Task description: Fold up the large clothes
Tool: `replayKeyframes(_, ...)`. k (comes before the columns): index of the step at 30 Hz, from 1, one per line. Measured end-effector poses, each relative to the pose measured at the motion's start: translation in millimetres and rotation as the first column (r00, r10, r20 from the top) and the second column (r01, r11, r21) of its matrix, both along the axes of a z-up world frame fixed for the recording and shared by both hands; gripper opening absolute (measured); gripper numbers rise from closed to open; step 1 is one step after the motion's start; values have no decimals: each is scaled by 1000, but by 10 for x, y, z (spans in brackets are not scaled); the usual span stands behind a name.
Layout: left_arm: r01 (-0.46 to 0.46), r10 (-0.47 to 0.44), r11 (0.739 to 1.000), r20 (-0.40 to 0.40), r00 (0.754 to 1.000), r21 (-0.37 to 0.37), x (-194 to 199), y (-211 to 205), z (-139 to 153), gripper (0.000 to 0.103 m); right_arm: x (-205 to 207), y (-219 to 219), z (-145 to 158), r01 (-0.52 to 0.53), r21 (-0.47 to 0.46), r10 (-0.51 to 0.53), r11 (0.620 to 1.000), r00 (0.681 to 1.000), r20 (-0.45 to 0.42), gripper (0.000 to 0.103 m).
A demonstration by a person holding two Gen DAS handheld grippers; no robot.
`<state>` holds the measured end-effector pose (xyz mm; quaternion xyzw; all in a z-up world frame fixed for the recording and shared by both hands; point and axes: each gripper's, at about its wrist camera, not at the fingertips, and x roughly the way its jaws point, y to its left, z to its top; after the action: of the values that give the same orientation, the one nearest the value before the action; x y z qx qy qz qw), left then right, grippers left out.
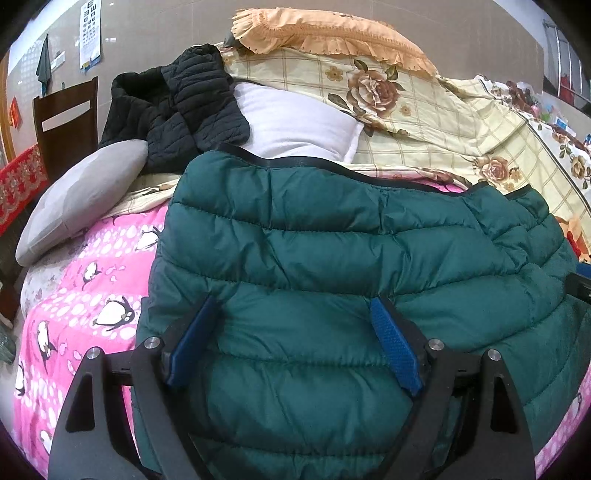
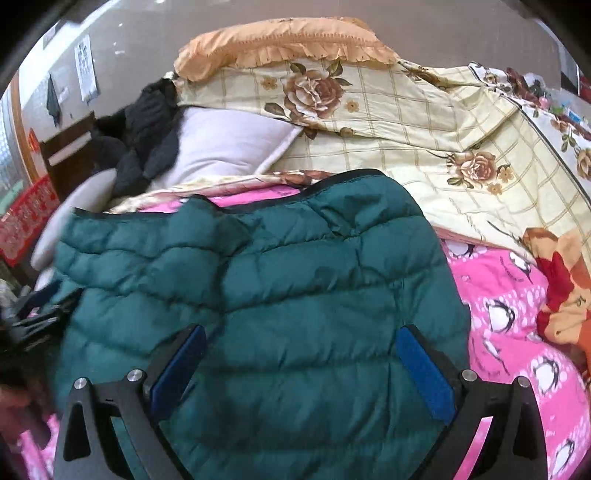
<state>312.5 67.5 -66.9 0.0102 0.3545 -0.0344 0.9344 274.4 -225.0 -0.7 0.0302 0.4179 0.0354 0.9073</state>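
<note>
1. At the far left of the left wrist view a dark chair (image 1: 66, 122) stands against the wall, with a red cloth (image 1: 22, 181) below it and an eye chart (image 1: 90, 33) hung above.
2. A grey pillow (image 1: 81, 199) lies on the left edge of the bed, touching a black jacket (image 1: 173, 114) heaped behind it.
3. The pink sheet (image 1: 85, 295), printed with penguins, covers the bed and shows on both sides of the coat.
4. The green coat (image 1: 332, 266), a quilted puffer, lies spread flat on the pink sheet in the middle of the bed, its dark-trimmed edge toward the pillows.
5. The left gripper (image 1: 291, 306) is low over the near left part of the coat, its jaws wide apart; the blue pads (image 1: 395, 350) straddle the fabric without pinching it.
6. A white pillow (image 1: 295, 122) sits just behind the coat, partly under the black jacket.
7. A floral quilt (image 1: 424, 122) is piled behind and to the right, with an orange frilled pillow (image 1: 325, 33) on top.
8. The right gripper (image 2: 303, 332) is over the coat's near right part, jaws at their widest, clamping nothing.
9. In the right wrist view the left gripper shows as a blur at the coat's left edge.
</note>
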Motion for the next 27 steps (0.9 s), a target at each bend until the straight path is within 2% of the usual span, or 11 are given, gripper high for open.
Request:
replayKeyframes(3, -1, 1, 1000, 1, 1000, -1, -6, 7, 4, 86, -119, 38, 30, -20, -29, 20, 999, 1000, -9, 103)
replayKeyframes(6, -1, 1, 1000, 0, 1000, 4, -6, 3, 7, 86, -65, 51, -184, -20, -51, 16, 998, 997, -70, 103)
replayKeyframes(9, -10, 10, 1000, -3, 1000, 5, -34, 26, 15, 86, -2, 53, -273, -3, -55, -1, 999, 997, -75, 103)
replayKeyframes(11, -14, 14, 1000, -6, 1000, 5, -83, 51, 52, 86, 7, 56, -230, 0, -56, -5, 998, 996, -90, 103)
replayKeyframes(15, 8, -8, 1000, -21, 1000, -20, -259, 138, 184, 86, -214, -68, 22, -5, -3, 5, 1000, 998, -57, 103)
replayKeyframes(18, -4, -3, 992, -53, 999, -126, -432, 377, 251, 86, -411, -283, 182, 2, 20, -1, 1000, 999, -46, 103)
replayKeyframes(21, -8, -16, 969, -93, 996, -248, -561, 632, 280, 86, -573, -618, 236, 31, 130, -22, 991, 997, -69, 103)
replayKeyframes(22, -11, -20, 957, -103, 995, -291, -595, 724, 283, 86, -622, -740, 227, 39, 173, -26, 984, 997, -75, 103)
replayKeyframes(24, -8, -34, 932, -111, 993, -363, -651, 894, 273, 86, -687, -898, 195, 63, 202, -48, 977, 996, -81, 103)
replayKeyframes(27, -18, -53, 897, -147, 988, -442, -687, 1105, 196, 86, -739, -1074, 83, 82, 281, -59, 956, 994, -90, 103)
